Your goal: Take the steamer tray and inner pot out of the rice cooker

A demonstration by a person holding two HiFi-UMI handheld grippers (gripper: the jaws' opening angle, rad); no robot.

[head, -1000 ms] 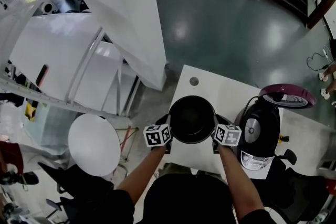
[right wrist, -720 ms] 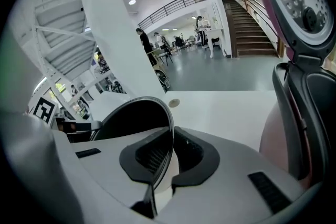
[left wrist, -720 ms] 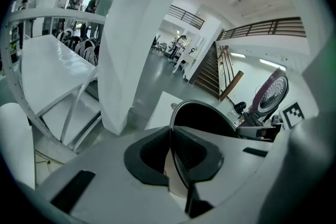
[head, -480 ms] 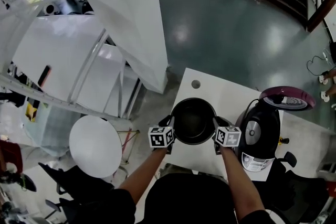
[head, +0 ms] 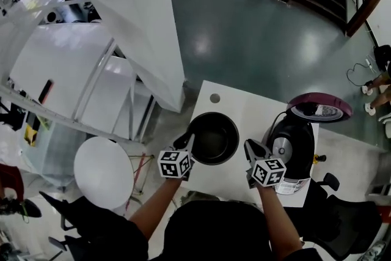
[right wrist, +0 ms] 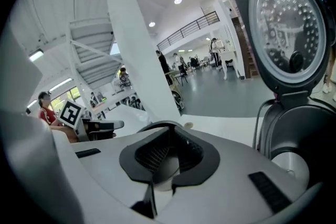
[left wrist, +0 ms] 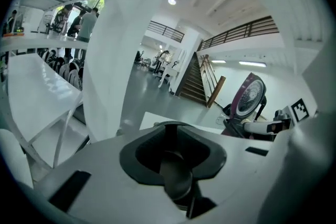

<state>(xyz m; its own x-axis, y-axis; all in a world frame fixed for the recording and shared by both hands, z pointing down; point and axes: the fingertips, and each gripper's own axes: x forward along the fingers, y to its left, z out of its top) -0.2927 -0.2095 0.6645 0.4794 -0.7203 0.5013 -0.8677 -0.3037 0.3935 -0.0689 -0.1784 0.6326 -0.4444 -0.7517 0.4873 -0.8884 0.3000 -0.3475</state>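
One white table (head: 244,110) fills the lower middle of the head view, and two things stand on it. One is a black inner pot (head: 212,139), upright and empty, out of the cooker. The other is a black rice cooker (head: 299,140) just to the pot's right, apart from it. The cooker's single lid (head: 320,110) is thrown back, showing its maroon rim and dotted silver inner face. One small round hole (head: 214,98) sits in the tabletop above the pot.

The person holds two grippers, one in each hand, and each carries one marker cube: the left cube (head: 174,164) and the right cube (head: 267,171).

The left gripper (head: 184,143) is at the pot's left edge. From above its tips overlap the rim, and I cannot tell whether they touch it. In the left gripper view its jaws have just been opening. A dark slit stands between the pads with nothing in it, and the pot's rim curves just beyond the tips.

The right gripper (head: 249,145) hangs in the gap between pot and cooker, clear of both. In the right gripper view its jaws are drawn almost together, with a thin line between the ribbed pads, and they hold nothing. The open lid looms at the upper right of that view.

One round white disc (head: 104,171) lies at the lower left, well apart from the table.
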